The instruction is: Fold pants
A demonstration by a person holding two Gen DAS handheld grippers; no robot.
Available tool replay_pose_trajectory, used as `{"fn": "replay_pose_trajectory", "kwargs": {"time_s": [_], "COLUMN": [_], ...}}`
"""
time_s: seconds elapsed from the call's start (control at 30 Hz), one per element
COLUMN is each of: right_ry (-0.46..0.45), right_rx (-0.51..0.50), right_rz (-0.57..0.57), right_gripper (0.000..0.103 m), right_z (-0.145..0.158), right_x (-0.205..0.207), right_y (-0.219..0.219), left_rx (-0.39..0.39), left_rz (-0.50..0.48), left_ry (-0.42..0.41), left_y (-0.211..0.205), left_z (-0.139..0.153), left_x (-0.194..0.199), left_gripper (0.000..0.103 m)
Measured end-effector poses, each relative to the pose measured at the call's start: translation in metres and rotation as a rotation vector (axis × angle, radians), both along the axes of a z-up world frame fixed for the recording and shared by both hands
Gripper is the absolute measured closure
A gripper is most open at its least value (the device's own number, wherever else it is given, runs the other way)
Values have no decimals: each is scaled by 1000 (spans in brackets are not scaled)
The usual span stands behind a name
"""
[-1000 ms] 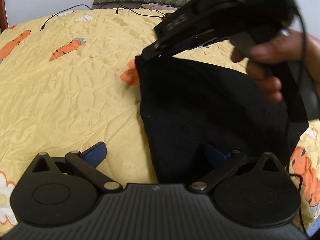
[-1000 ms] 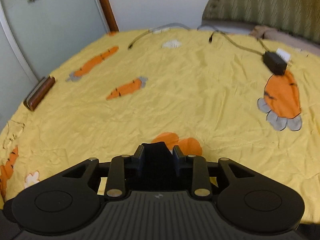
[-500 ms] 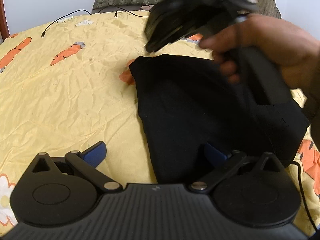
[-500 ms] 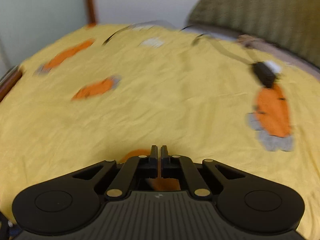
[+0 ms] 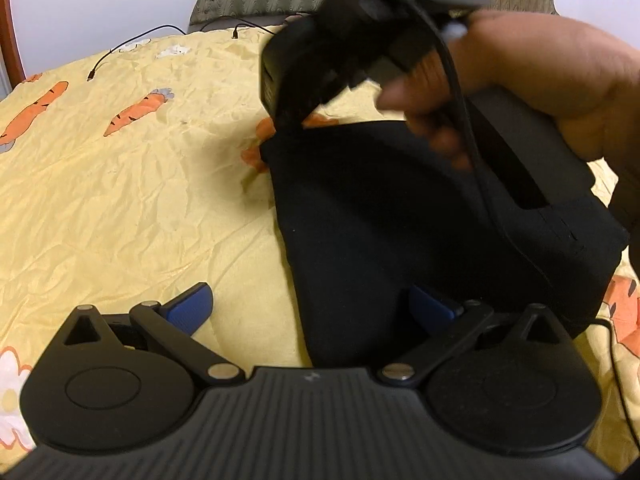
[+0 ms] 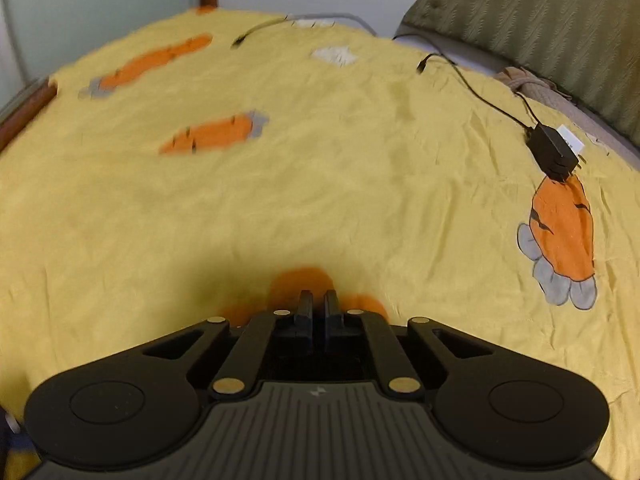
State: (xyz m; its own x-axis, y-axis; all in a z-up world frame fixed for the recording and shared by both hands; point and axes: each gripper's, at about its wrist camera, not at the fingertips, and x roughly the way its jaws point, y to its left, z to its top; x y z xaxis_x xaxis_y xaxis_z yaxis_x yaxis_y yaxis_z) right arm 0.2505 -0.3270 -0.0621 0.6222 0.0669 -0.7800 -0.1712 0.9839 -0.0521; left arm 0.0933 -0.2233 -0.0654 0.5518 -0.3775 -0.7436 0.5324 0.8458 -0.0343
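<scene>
Through my left wrist camera, my left hand-held gripper (image 5: 310,306) stands wide apart, its blue pads (image 5: 188,306) low over the bed: one pad over bare yellow sheet (image 5: 120,200), the other at the near edge of the black pants (image 5: 384,232). The pants lie folded flat on the carrot-print sheet, right of centre. Above them my right hand (image 5: 532,84) holds the other hand-held gripper, blurred, hanging over the far corner of the pants. Through my right wrist camera, my right hand-held gripper (image 6: 316,308) has its fingers drawn nearly together with only a slim gap and nothing between them, above the sheet. A black charger (image 6: 554,152) with its cable lies well off to the right, near the green headboard (image 6: 540,28).
</scene>
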Motion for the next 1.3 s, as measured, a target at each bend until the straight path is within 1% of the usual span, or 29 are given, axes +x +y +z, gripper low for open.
{"fn": "replay_pose_trajectory", "kwargs": {"time_s": [0.07, 0.1, 0.17, 0.2, 0.23, 0.27, 0.33, 0.4, 0.43, 0.47, 0.5, 0.53, 0.57, 0.63, 0.7, 0.73, 0.77, 0.8, 0.87, 0.9, 0.93, 0.97, 1.03, 1.07, 1.13, 1.2, 1.23, 1.27, 1.3], "right_ry": [-78, -90, -67, -46, -32, -23, -5, 11, 24, 3, 4, -6, -37, -134, -196, -222, -225, -204, -110, -63, -29, -13, -22, -44, -110, -172, -190, -183, -151], "right_rx": [66, 83, 46, 10, -45, -98, -198, -279, -323, -334, -331, -312, -299, -299, -249, -216, -175, -138, -65, -55, -79, -133, -240, -248, -220, -182, -141, -93, -57], "right_rz": [-7, 9, 92, 128, 150, 164, 192, 195, 199, 204, 188, 166, 137, 39, -26, -41, -37, -14, 72, 109, 127, 117, 45, 1, -77, -108, -104, -78, -35], "right_gripper": [97, 96, 80, 62, 47, 44, 43, 45, 47, 50, 55, 57, 57, 56, 56, 56, 55, 55, 55, 55, 55, 55, 55, 55, 55, 55, 55, 53, 50], "right_z": [18, 27, 38, 37, 31, 25, 11, -5, -14, -15, -15, -13, -10, -1, 13, 22, 32, 38, 40, 36, 28, 19, -1, -8, -7, 7, 18, 28, 33], "right_x": [-12, -18, -29, -33, -36, -38, -37, -30, -25, -23, -21, -18, -16, -13, -17, -23, -28, -32, -35, -34, -33, -30, -18, -15, -14, -22, -29, -35, -35], "right_y": [-8, -9, 0, 7, 16, 23, 35, 43, 47, 48, 45, 41, 37, 23, 8, 3, -3, -7, -8, -6, -2, 3, 7, 6, -5, -14, -17, -20, -22], "left_rx": [-7, -9, -12, -14, -15, -17, -20, -20, -21, -21, -20, -18, -16, -12, -12, -14, -17, -17, -16, -17, -17, -15, -11, -8, -6, -8, -10, -9, -8], "left_rz": [1, 0, 1, 3, 6, 7, 10, 9, 9, 11, 13, 15, 15, 13, 11, 11, 12, 13, 16, 20, 24, 26, 30, 31, 31, 29, 30, 31, 32], "left_ry": [7, 7, 6, 8, 8, 7, 1, -8, -10, -11, -13, -13, -12, -16, -16, -14, -13, -14, -17, -15, -14, -17, -21, -23, -19, -16, -15, -18, -20], "left_y": [1, 1, 1, 1, 1, 1, 2, 3, 3, 3, 3, 3, 2, 1, 1, 1, 2, 1, 2, 2, 3, 2, 1, 1, 0, 0, 0, -1, 0], "left_z": [-1, -1, -2, -2, -2, -3, -4, -5, -5, -5, -5, -5, -5, -6, -6, -6, -6, -7, -7, -7, -7, -7, -6, -6, -6, -6, -6, -6, -5], "left_x": [1, 2, 1, 1, 1, 3, 3, 1, 1, 1, 1, 1, 1, 1, 1, 2, 1, 0, 0, 0, 0, 0, -3, -4, -4, -4, -4, -4, -5], "left_gripper": [0, 0, 0, 0, 0, 0, 0, 0, 0, 0, 0, 0, 0, 0, 0, 0, 0, 0, 0, 0, 0, 0, 0, 0, 0, 0, 0, 0, 0]}}
